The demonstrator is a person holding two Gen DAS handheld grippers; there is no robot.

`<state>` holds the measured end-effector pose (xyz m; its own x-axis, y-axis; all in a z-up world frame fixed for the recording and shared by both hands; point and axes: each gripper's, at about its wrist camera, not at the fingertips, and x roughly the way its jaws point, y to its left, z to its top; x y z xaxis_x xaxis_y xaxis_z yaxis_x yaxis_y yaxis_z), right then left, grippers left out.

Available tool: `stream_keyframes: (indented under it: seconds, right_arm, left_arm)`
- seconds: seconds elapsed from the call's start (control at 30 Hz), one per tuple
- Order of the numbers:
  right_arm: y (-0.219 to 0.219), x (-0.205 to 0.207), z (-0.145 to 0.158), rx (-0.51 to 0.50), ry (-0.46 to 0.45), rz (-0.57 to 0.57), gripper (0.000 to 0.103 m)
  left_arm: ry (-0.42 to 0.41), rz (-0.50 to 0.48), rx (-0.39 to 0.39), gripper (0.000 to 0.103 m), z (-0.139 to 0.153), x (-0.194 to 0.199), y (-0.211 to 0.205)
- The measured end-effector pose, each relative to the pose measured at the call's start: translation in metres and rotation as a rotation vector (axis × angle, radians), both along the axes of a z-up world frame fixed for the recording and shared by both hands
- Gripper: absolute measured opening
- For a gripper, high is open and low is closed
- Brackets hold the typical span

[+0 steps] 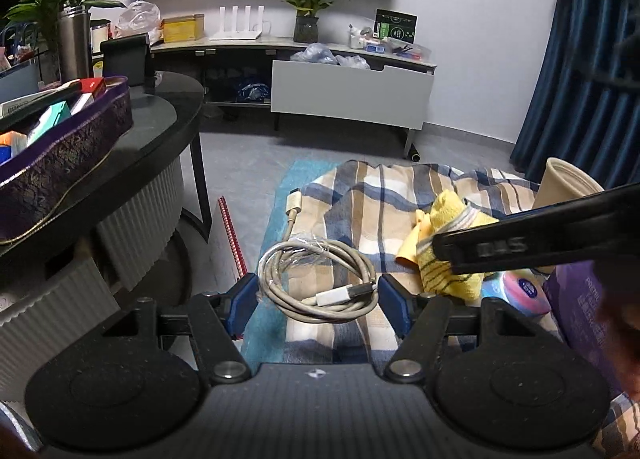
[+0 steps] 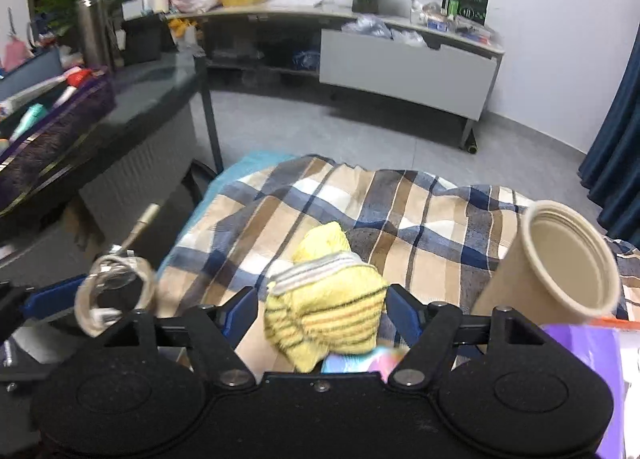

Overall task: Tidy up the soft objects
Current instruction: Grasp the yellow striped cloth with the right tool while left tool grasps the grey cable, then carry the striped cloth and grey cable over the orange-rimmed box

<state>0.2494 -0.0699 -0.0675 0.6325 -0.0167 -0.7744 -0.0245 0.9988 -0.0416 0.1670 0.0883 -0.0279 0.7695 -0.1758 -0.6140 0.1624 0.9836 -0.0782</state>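
A coiled grey cable [image 1: 320,279] lies between the blue pads of my left gripper [image 1: 318,297], whose jaws stand wide around it; it also shows blurred at the left of the right wrist view [image 2: 116,295]. A yellow striped cloth [image 2: 324,307] sits between the pads of my right gripper [image 2: 320,313], whose jaws are wide open at its sides. The cloth also shows in the left wrist view [image 1: 448,243], partly behind the right gripper's black body. Both rest over a plaid blanket [image 2: 360,203].
A beige paper cup [image 2: 560,263] lies tilted at the right on the blanket. A purple box [image 1: 580,307] and a pink-blue round tin [image 1: 516,291] sit near the right. A dark round table [image 1: 160,119] with a purple tray [image 1: 68,147] stands left. A TV cabinet [image 1: 348,91] is behind.
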Motion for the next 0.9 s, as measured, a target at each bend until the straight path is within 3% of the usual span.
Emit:
stream_keyframes:
  seconds: [0.03, 0.07, 0.1, 0.13, 0.2, 0.43, 0.7, 0.9]
  right_arm:
    - [0.0, 0.005, -0.003, -0.005, 0.01, -0.002, 0.083]
    - [0.0, 0.011, -0.008, -0.006, 0.025, 0.0, 0.074]
    - [-0.002, 0.014, -0.011, 0.009, 0.031, 0.002, 0.041]
    - [-0.004, 0.015, -0.014, 0.029, 0.038, 0.0, 0.03]
    - [-0.009, 0.011, -0.013, 0.046, 0.031, -0.005, 0.018]
    - [-0.026, -0.032, 0.021, 0.14, -0.075, 0.001, 0.016]
    - [-0.045, -0.093, 0.071, 0.122, -0.231, -0.024, 0.016]
    - [-0.061, -0.123, 0.092, 0.104, -0.29, -0.052, 0.016]
  left_arm:
    - [0.0, -0.001, -0.004, 0.066, 0.001, 0.001, -0.001]
    - [0.002, 0.0, -0.004, 0.066, 0.001, 0.002, -0.001]
    - [0.001, 0.0, -0.003, 0.066, 0.001, 0.002, -0.002]
    - [-0.001, -0.001, -0.002, 0.066, 0.002, 0.001, -0.003]
    - [-0.009, -0.003, -0.006, 0.066, 0.005, -0.001, -0.002]
    - [-0.021, -0.008, -0.005, 0.066, 0.018, -0.013, -0.01]
    - [-0.045, -0.024, -0.015, 0.066, 0.042, -0.034, -0.027]
    - [-0.069, -0.058, -0.012, 0.066, 0.057, -0.048, -0.047]
